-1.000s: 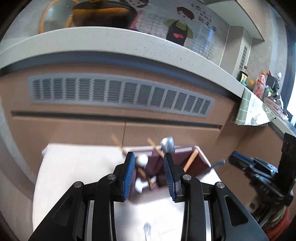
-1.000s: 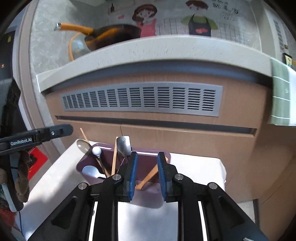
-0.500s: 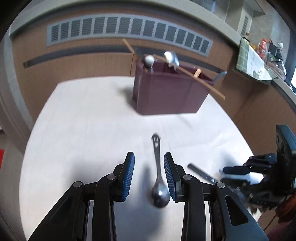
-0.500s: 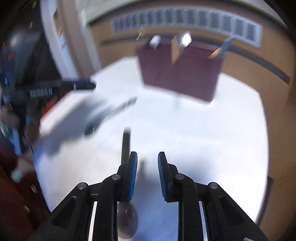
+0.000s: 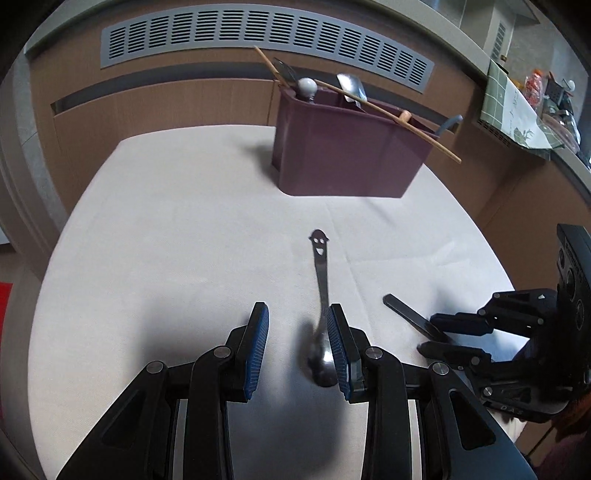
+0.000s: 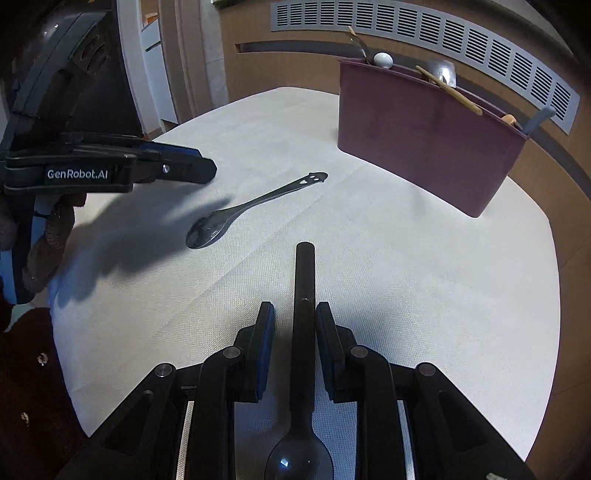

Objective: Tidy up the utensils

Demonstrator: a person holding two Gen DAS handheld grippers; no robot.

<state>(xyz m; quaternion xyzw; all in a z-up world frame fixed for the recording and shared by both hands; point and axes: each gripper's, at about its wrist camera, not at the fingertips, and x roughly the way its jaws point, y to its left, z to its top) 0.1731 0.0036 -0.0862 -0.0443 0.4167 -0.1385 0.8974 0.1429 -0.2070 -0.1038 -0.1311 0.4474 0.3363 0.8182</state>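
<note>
A maroon utensil holder (image 5: 343, 151) stands at the table's far side with chopsticks, spoons and a spatula in it; it also shows in the right wrist view (image 6: 424, 136). A steel spoon with a smiley-face handle (image 5: 320, 295) lies on the white cloth; its bowl is by my left gripper's (image 5: 298, 343) right finger. That gripper is open, above it. In the right wrist view the steel spoon (image 6: 255, 206) lies beside the left gripper (image 6: 147, 170). A black spoon (image 6: 303, 314) lies between the fingers of my open right gripper (image 6: 293, 343). Its handle shows in the left view (image 5: 406, 315).
The table has a white cloth (image 5: 166, 240) and drops off at its edges. Brown cabinet fronts with a grey vent grille (image 5: 258, 33) stand behind it. A counter with bottles and a green cloth (image 5: 517, 103) is at the right.
Both grippers have come down from above the holder toward the table's near side. The left is now over the steel spoon and the right straddles the black spoon.
</note>
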